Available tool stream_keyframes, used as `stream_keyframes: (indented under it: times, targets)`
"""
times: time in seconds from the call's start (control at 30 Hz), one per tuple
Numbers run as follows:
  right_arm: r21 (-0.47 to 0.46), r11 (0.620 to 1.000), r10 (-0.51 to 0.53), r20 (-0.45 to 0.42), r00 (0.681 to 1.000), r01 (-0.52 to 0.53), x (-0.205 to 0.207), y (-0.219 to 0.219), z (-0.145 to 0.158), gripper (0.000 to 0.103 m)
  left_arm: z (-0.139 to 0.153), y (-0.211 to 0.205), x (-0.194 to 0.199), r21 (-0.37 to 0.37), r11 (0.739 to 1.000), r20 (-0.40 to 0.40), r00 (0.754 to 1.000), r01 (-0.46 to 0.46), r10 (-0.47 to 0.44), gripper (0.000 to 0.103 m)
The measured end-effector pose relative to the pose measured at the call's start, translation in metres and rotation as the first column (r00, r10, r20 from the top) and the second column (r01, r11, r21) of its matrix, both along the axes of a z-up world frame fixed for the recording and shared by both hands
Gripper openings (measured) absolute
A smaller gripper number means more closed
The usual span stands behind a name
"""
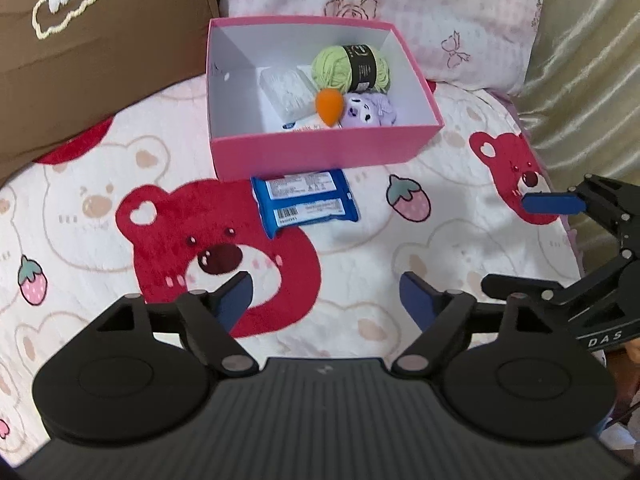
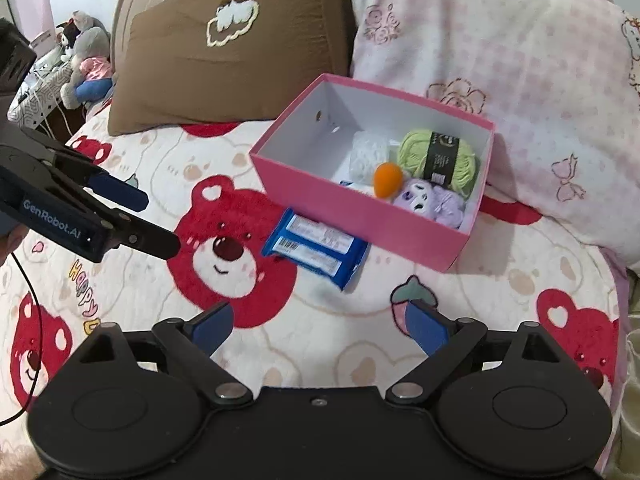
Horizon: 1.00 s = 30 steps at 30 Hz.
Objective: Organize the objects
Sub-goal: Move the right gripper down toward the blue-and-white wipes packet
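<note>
Left wrist view showed my left tool [image 1: 324,300] gaping wide, empty, like the right tool [image 2: 320,326]. At twelve o'clock the blue wipes pack [image 1: 305,202] lay on the bedspread [image 1: 420,248], touching the pink box [image 1: 320,148]. I judged a grip across its short sides safest.

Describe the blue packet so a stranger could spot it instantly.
Find the open pink cardboard box on the bear-print blanket. Just outside its near wall lies the flat blue snack packet with white barcode labels. Unlike the yarn and toys, it sits outside the box.
</note>
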State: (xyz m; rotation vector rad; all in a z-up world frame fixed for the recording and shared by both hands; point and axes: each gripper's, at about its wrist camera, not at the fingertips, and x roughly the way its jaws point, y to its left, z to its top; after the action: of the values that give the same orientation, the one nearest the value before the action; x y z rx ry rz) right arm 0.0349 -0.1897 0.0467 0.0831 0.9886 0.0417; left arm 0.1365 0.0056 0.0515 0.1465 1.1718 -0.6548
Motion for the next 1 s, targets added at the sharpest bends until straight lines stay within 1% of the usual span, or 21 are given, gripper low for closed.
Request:
stream_keyframes:
  times: [0.07, 0.23, 0.33, 0.43, 0.57, 0.63, 0.7, 0.73, 0.8, 0.9, 0.97, 1.0]
  targets:
    - [0.018, 1.000, -0.002, -0.005, 1.000, 0.002, -0.003, 0.002, -0.003, 0.095, -0.004, -0.002, -0.005, 0.004, 1.000, -0.004, 1.000, 0.019, -0.019, 0.081]
    - [0.048, 0.999, 0.015, -0.015, 1.000, -0.014, -0.008, 0.007, -0.017, 0.095, -0.020, -0.009, -0.016, 0.048, 0.997, -0.008, 0.999, 0.053, -0.053, 0.081]
    - [0.116, 0.993, 0.034, -0.026, 0.999, -0.031, -0.010, 0.007, -0.028, 0.095, -0.030, -0.012, -0.016, 0.041, 0.997, -0.024, 0.998, 0.066, -0.065, 0.081]
    - [0.189, 0.981, 0.045, -0.040, 0.998, -0.037, -0.011, 0.005, -0.043, 0.095, -0.043, -0.012, -0.012, 0.025, 0.998, -0.025, 0.998, 0.056, -0.055, 0.082]
    - [0.240, 0.971, 0.028, -0.045, 0.999, -0.016, -0.009, 0.004, -0.064, 0.095, -0.064, -0.010, 0.002, 0.038, 0.999, -0.028, 1.000, 0.003, -0.002, 0.083]
    - [0.234, 0.972, 0.022, -0.032, 0.999, -0.014, -0.006, 0.004, -0.072, 0.095, -0.072, -0.012, 0.006, 0.039, 0.999, -0.010, 1.000, 0.010, -0.009, 0.083]
    - [0.203, 0.979, 0.012, 0.001, 1.000, -0.012, -0.003, 0.006, -0.078, 0.095, -0.079, -0.013, 0.010, 0.047, 0.999, 0.008, 1.000, -0.004, 0.003, 0.083]
    - [0.191, 0.982, 0.002, 0.017, 1.000, -0.006, -0.002, 0.007, -0.079, 0.095, -0.082, -0.012, 0.013, 0.034, 0.999, 0.007, 1.000, -0.011, 0.011, 0.083]
    - [0.177, 0.984, 0.023, 0.039, 0.999, -0.029, 0.002, 0.009, -0.081, 0.095, -0.087, -0.011, 0.018, 0.007, 0.999, -0.001, 0.999, -0.034, 0.034, 0.083]
    - [0.145, 0.988, 0.045, 0.060, 0.997, -0.054, 0.009, 0.013, -0.084, 0.095, -0.093, -0.012, 0.022, -0.015, 0.997, 0.032, 0.997, -0.070, 0.071, 0.083]
    - [0.162, 0.986, 0.033, 0.072, 0.997, -0.044, 0.014, 0.010, -0.087, 0.095, -0.097, -0.012, 0.024, -0.028, 0.995, 0.073, 0.992, -0.098, 0.100, 0.083]
    - [0.191, 0.981, 0.015, 0.073, 0.997, -0.028, 0.017, 0.007, -0.089, 0.095, -0.099, -0.012, 0.026, -0.032, 0.994, 0.085, 0.991, -0.104, 0.107, 0.083]
